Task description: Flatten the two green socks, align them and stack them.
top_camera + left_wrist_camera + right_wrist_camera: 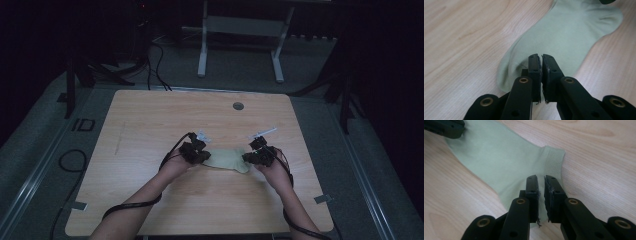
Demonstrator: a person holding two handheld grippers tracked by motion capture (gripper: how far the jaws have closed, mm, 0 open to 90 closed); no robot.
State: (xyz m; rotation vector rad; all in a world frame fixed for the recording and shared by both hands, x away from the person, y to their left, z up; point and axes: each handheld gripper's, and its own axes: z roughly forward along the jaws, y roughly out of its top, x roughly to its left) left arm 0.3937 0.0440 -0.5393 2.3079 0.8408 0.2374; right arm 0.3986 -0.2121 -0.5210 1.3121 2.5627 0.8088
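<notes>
A pale green sock (227,161) lies flat on the wooden table (150,120) between my two grippers. My left gripper (196,151) sits at the sock's left end. In the left gripper view its jaws (541,58) are pressed together over the sock (564,37), with a small wrinkle in the fabric beside them. My right gripper (259,154) is at the sock's right end. In the right gripper view its jaws (541,180) stand almost closed on the sock (499,157) beside the ribbed cuff (554,160). The left gripper (446,127) shows at the far end.
A round grommet hole (238,106) sits near the table's back edge. Behind the table stands a white desk frame (240,30) on grey carpet. Cables (70,160) lie on the floor at the left. The room around is dark.
</notes>
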